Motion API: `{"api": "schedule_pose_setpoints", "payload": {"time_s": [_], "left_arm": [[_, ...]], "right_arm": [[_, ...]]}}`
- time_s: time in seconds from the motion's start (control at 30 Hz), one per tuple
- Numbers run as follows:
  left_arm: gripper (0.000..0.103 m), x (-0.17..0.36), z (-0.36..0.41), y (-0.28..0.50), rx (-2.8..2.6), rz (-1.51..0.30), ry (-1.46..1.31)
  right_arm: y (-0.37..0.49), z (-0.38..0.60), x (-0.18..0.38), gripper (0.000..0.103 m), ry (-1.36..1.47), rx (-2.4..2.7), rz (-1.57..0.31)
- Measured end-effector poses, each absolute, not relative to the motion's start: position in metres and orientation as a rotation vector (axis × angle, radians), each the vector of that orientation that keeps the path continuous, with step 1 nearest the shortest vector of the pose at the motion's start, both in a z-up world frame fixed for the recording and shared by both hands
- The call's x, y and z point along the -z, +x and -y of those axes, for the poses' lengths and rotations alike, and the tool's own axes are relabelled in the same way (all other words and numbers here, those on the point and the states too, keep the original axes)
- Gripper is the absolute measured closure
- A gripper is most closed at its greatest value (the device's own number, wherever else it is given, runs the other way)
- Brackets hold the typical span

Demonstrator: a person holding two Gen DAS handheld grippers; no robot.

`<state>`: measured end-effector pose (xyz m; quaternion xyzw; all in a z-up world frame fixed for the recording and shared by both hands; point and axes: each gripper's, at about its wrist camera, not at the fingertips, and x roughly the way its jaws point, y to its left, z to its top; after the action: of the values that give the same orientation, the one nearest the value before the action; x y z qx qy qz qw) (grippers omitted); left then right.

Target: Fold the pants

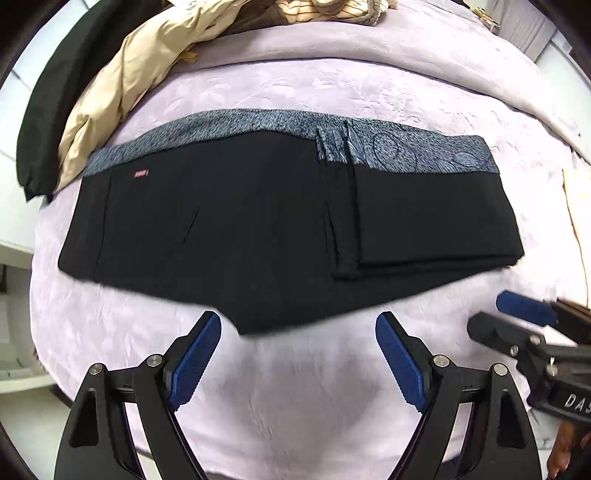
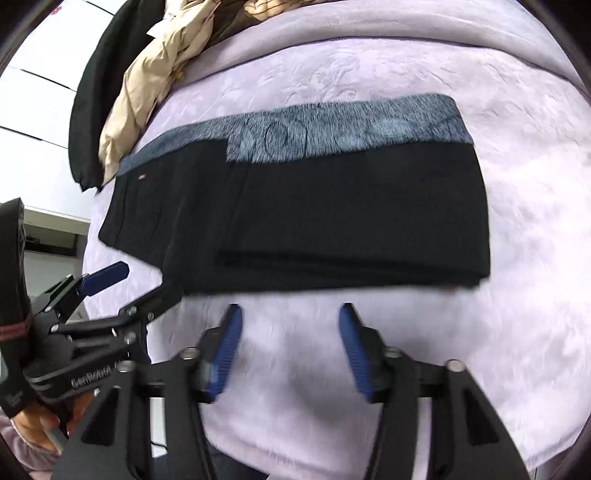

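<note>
Black pants (image 1: 258, 221) with a grey patterned band along the far edge lie flat on the lilac bedspread, their right part folded over into a thicker stack (image 1: 424, 214). The same pants (image 2: 314, 214) fill the middle of the right wrist view. My left gripper (image 1: 297, 325) hovers open just in front of the pants' near edge, nothing between its blue pads (image 1: 199, 354). My right gripper (image 2: 290, 317) is open too, above bare bedspread in front of the folded stack. Each gripper shows in the other's view: the right gripper (image 1: 517, 317) at the right edge, the left gripper (image 2: 122, 284) at the left.
A beige jacket (image 1: 122, 92) and a black garment (image 1: 55, 99) lie heaped at the bed's far left, with striped cloth (image 1: 332, 11) at the back. The lilac bedspread (image 1: 295, 406) stretches bare in front of the pants. The bed's edge drops off at left.
</note>
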<state>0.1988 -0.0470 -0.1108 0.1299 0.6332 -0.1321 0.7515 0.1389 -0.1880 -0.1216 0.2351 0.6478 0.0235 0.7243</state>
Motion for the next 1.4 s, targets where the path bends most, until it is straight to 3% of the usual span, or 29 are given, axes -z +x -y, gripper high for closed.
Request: {"api": "schedule_pose_setpoints", "payload": {"time_s": [0.17,0.27,0.3,0.33,0.37,0.67,1.1,1.4], "left_arm": [[0.016,0.091,0.047,0.178,0.231,-1.366,0.238],[0.016,0.086,0.050,0.176,0.199,-1.353,0.217],[0.013,0.083,0.050,0.172,0.187,-1.352,0.207],[0.001,0.081,0.050,0.168,0.176,-1.354,0.198],[0.001,0.080,0.049,0.166,0.161,-1.353,0.184],[0.001,0.076,0.031,0.140,0.087,-1.373,0.152],[0.001,0.090,-0.053,0.202,0.259,-1.355,0.247],[0.001,0.115,-0.108,0.238,0.312,-1.382,0.268]], "right_arm": [[0.115,0.194,0.115,0.039,0.496,-0.033,-1.469],[0.107,0.200,0.111,0.028,0.487,-0.064,-1.470],[0.106,0.202,0.109,0.026,0.479,-0.074,-1.463],[0.106,0.204,0.107,0.025,0.466,-0.083,-1.456],[0.106,0.205,0.104,0.023,0.450,-0.091,-1.450],[0.102,0.198,0.110,0.022,0.442,-0.131,-1.474],[0.131,0.119,0.103,0.022,0.565,0.094,-1.378],[0.155,0.041,0.093,0.022,0.438,0.114,-1.434]]}}
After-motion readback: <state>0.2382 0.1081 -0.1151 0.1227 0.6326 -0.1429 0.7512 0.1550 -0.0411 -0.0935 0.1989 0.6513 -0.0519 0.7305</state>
